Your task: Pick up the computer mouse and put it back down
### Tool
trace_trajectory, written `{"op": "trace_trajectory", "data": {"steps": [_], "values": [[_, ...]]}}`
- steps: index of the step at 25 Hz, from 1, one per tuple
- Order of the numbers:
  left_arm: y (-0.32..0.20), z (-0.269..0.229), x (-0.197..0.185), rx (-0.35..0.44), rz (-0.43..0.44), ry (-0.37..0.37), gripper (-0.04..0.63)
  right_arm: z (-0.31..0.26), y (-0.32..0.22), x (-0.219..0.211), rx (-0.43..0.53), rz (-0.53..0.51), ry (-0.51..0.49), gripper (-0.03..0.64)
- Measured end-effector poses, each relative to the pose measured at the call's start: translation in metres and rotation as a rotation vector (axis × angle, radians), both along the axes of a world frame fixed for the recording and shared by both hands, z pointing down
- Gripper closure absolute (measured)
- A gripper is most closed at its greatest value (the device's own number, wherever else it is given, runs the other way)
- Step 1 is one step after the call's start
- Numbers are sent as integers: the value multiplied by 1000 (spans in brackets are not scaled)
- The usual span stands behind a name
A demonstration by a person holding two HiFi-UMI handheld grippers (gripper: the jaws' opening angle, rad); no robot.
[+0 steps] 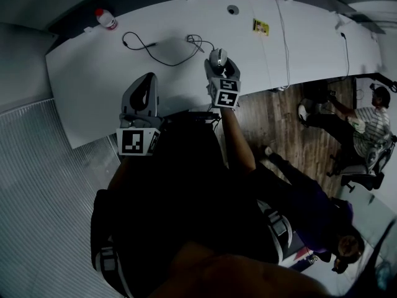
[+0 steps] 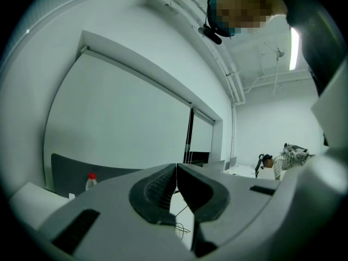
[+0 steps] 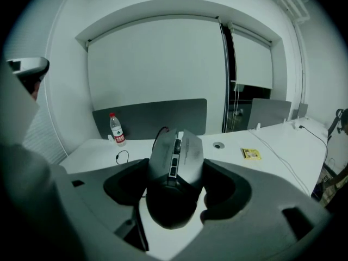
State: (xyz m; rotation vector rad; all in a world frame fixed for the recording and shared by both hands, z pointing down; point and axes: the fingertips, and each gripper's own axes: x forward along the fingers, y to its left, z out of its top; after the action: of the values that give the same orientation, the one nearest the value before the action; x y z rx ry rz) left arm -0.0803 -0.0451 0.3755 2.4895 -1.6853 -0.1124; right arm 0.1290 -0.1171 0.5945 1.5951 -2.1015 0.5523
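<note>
A grey computer mouse (image 3: 175, 173) with a dark rear sits between the jaws of my right gripper (image 3: 175, 186), which is shut on it and holds it above the white desk (image 3: 261, 145). In the head view the mouse (image 1: 218, 58) shows at the tip of the right gripper (image 1: 221, 67), over the desk's near middle, with its cable (image 1: 197, 41) trailing behind. My left gripper (image 1: 141, 98) hangs over the desk's front edge. Its dark pads (image 2: 157, 192) meet at the tips with nothing between them, so the left gripper (image 2: 176, 186) is shut and empty.
A water bottle (image 1: 106, 18) with a red cap stands at the desk's far left. A black cable (image 1: 146, 45) lies left of the mouse. A yellow card (image 1: 261, 27) and a round grommet (image 1: 232, 9) lie further right. A seated person (image 1: 363, 120) is at the right.
</note>
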Motion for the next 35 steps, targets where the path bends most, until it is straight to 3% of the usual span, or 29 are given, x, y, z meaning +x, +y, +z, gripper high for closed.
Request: {"op": "trace_trajectory", "data": {"steps": [35], "values": [[2, 1, 1, -6, 6, 3, 589, 115, 32, 2, -263, -28, 55, 319]]}}
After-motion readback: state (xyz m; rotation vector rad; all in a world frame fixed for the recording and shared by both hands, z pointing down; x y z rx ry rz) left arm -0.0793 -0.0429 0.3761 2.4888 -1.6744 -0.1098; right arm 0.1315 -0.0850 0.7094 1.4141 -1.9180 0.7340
